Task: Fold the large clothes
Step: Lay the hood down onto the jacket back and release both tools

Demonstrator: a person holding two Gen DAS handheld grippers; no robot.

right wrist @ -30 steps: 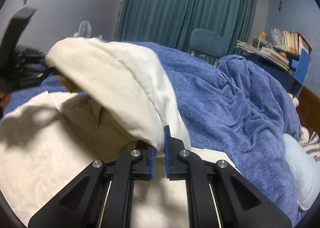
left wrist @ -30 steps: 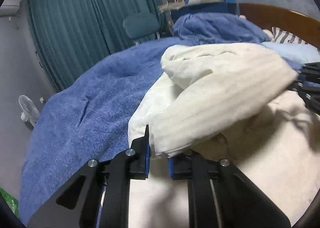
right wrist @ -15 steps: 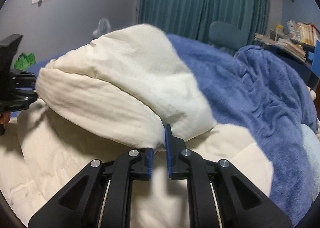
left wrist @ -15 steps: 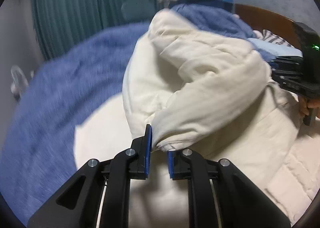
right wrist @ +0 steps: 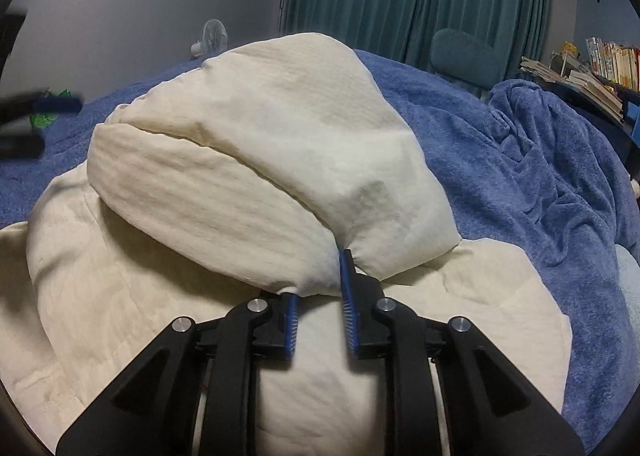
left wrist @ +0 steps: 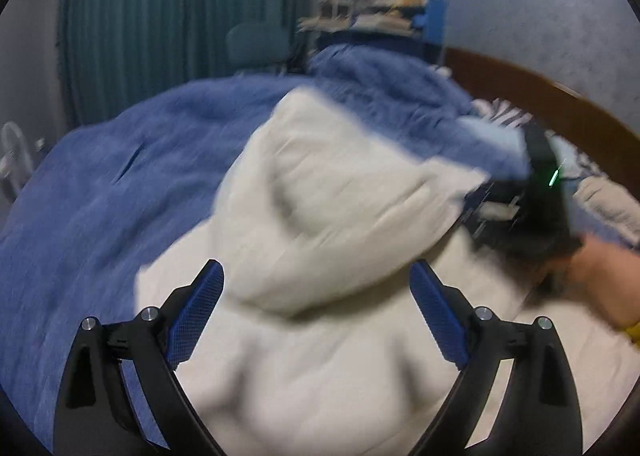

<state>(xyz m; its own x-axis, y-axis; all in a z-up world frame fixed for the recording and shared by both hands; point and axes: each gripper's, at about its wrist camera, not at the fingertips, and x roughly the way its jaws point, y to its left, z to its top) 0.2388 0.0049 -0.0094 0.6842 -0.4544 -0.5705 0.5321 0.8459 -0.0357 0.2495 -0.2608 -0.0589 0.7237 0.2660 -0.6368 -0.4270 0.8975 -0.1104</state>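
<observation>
Cream garment (right wrist: 256, 160) lies doubled over itself on blue-blanketed bed (right wrist: 500, 176). Left gripper (left wrist: 316, 312) fingers opening wide, nothing between them; right gripper (right wrist: 320, 298) fingers opening, fold edge between them, likely letting fold settle.

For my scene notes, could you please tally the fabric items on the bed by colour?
Cream: 1, the padded garment, folded over on itself.
Blue: 2, the spread blanket and the bunched blanket.
Light blue: 1, the pillow.
Striped: 1, the cloth by the headboard.
Total: 5
</observation>
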